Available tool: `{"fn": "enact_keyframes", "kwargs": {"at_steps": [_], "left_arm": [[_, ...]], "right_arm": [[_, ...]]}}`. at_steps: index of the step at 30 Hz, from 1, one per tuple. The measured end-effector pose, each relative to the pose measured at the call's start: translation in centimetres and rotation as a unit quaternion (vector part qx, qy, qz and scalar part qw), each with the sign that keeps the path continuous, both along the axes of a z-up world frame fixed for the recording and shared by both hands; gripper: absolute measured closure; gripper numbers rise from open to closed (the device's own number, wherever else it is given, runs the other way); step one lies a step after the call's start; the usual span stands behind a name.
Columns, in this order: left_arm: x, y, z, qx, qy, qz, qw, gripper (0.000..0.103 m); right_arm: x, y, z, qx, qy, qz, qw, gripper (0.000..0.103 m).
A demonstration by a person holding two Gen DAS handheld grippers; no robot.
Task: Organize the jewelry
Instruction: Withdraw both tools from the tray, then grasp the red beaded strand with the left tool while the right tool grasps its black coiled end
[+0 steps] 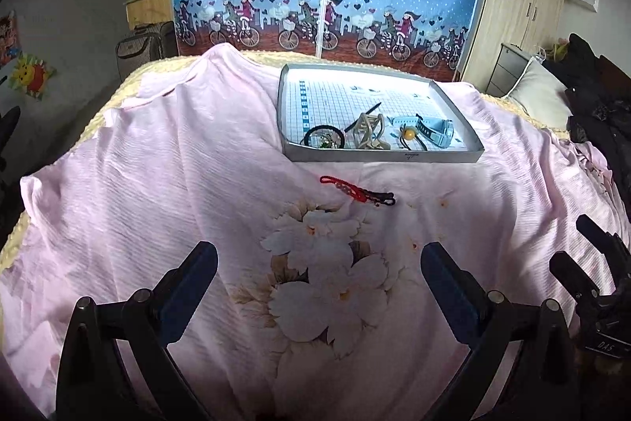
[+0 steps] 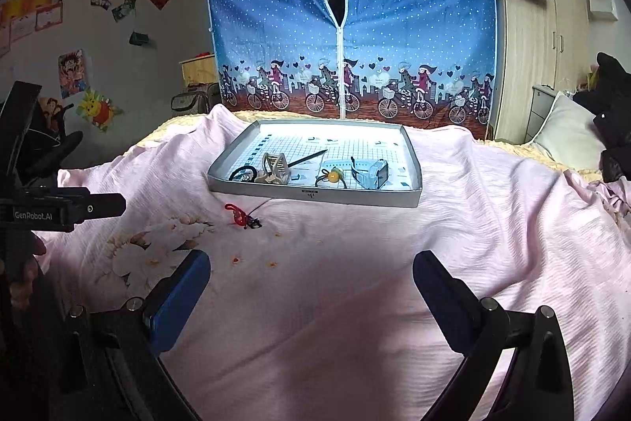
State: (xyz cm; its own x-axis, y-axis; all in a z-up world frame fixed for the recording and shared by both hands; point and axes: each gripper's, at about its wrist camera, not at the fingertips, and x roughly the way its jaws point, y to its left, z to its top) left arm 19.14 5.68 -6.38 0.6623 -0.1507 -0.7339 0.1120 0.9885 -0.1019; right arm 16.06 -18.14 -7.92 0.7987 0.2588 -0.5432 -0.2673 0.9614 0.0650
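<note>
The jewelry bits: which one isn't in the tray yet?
The red and black strap is the one. It lies alone on the pink sheet, in front of the tray. The hair ties, claw clip and blue watch are all inside the tray.

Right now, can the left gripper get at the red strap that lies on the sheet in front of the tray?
Probably yes. The left gripper is open, and the red strap lies alone on the pink sheet ahead of it, outside the tray, with nothing between.
</note>
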Motion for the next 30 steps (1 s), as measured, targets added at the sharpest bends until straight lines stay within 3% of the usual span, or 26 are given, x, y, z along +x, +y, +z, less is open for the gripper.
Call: {"fn": "enact_keyframes", "kwargs": {"at_steps": [4,10,15,18,23,28,30], "left_arm": [[1.5,0.2,-0.4,-0.030,0.037,-0.008,0.9988,0.002],[4.2,-1.3,-1.2,0.033,0.065,-0.042,0.9965,0.002],[6.6,-2.0,-3.6,0.076,0.098,-0.068,0.9899,0.002],[8.6,-1.7,-5.1,0.065,0.128,-0.079,0.9865,0.002],[10.9,-1.6,-6.3,0.093,0.124,-0.092,0.9837,0.002],[12.4,-1.2,-7.8,0.071,0.144,-0.099,0.9821,0.002],[12.7,-1.3,-8.1,0.075,0.147,-0.104,0.9808,0.002]], "right_arm": [[0.9,0.2,-0.4,-0.003,0.014,0.004,1.000,0.000],[2.7,0.9,-1.5,-0.030,0.032,0.009,0.999,0.000],[5.3,1.2,-3.3,-0.045,0.073,0.029,0.996,0.000],[7.3,1.6,-4.4,-0.053,0.098,0.050,0.992,0.000],[9.9,2.5,-5.1,-0.058,0.100,0.084,0.990,0.000],[12.4,3.1,-6.3,-0.058,0.102,0.113,0.987,0.000],[13.1,3.1,-6.8,-0.043,0.107,0.121,0.986,0.006]]}}
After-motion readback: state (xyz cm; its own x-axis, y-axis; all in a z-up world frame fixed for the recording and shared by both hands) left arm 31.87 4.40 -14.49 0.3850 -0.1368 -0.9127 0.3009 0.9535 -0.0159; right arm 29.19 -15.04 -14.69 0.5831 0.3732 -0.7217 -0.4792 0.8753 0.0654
